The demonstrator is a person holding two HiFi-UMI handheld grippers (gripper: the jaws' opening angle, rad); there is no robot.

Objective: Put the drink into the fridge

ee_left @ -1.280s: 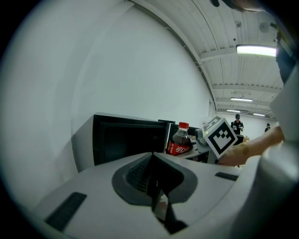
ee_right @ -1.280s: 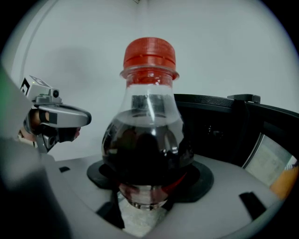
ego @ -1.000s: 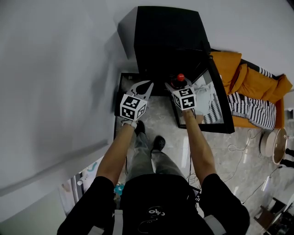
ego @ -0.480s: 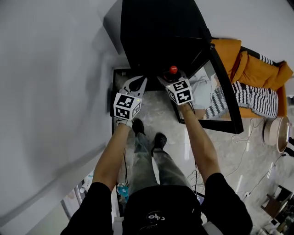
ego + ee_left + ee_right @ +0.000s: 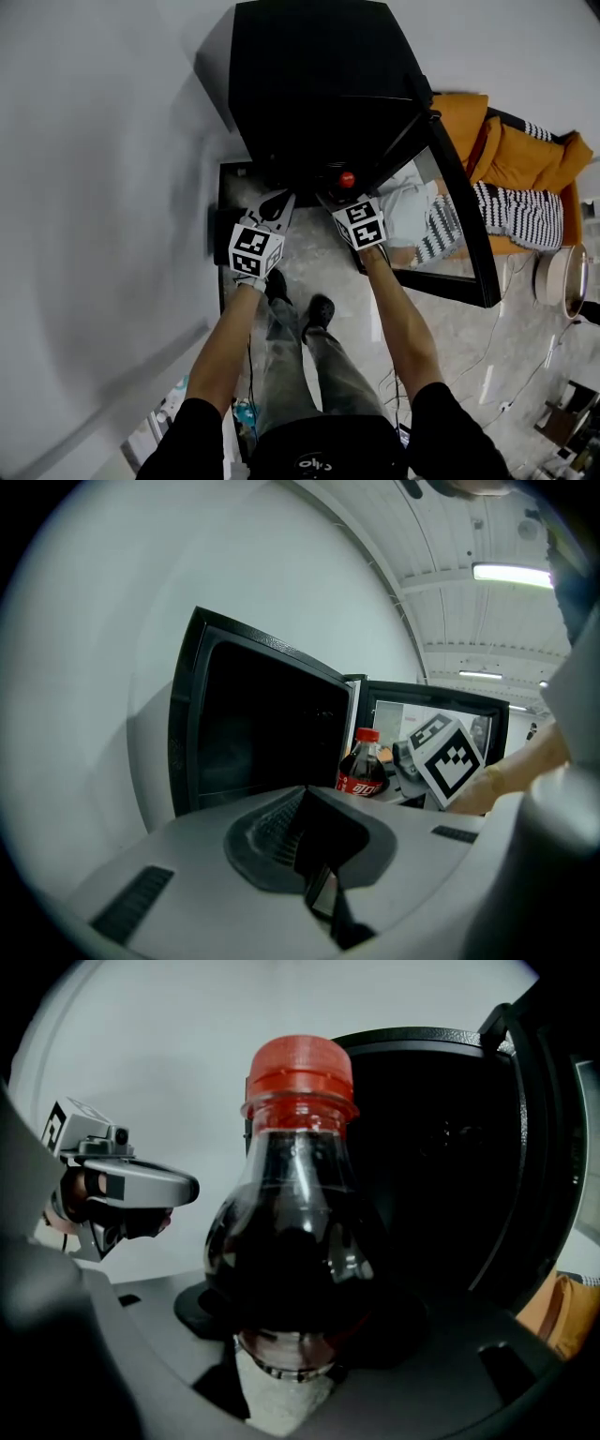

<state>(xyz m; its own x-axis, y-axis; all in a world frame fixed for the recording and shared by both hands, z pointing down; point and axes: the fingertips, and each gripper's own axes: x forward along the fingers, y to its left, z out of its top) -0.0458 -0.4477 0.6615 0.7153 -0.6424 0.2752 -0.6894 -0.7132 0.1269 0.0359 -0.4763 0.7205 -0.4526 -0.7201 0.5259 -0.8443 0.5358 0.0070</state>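
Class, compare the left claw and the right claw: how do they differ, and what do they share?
The right claw grips a cola bottle with a red cap; the left claw holds nothing. The right claw's jaws stand wide around the bottle; the left claw's jaws are together. Both point toward the open black fridge.

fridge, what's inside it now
Only darkness shows inside the open fridge; no shelves or contents show. The bottle in the right claw covers part of the opening.
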